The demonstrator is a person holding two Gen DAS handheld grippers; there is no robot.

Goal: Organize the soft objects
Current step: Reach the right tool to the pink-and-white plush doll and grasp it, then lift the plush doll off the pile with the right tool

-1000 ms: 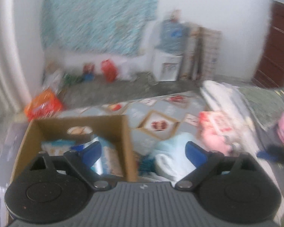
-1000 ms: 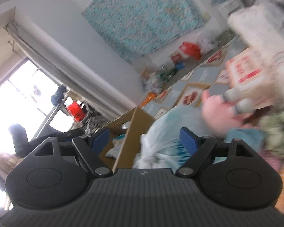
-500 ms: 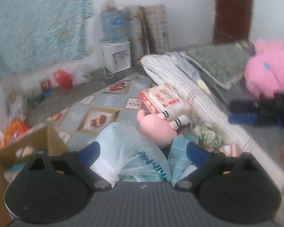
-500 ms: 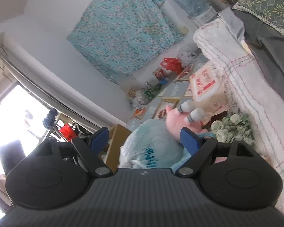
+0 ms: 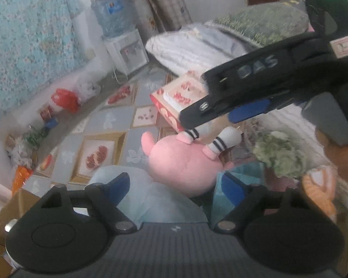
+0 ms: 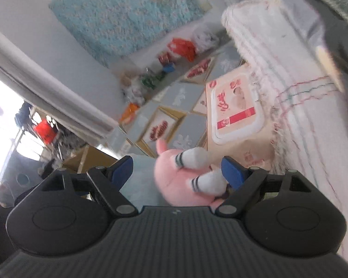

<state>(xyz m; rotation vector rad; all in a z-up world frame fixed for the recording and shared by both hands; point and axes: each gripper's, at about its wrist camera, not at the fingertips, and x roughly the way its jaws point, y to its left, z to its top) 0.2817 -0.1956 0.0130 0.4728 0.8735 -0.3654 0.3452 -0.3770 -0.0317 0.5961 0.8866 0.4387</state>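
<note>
The left gripper [image 5: 174,185] has its jaws wide, and they are closing with nothing pressed between them. The pink plush toy [image 5: 181,159] lies just ahead of them, on a pale blue bag [image 5: 150,199]. The right gripper [image 6: 177,170] has its jaws open around the toy's white feet [image 6: 194,158], not squeezing.

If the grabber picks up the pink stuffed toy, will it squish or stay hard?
The pink stuffed toy would probably squish, since its round body looks plush and padded. Its white striped legs would likely flop if lifted by the body. It seems light for its size, and unlikely to break if dropped.
</note>
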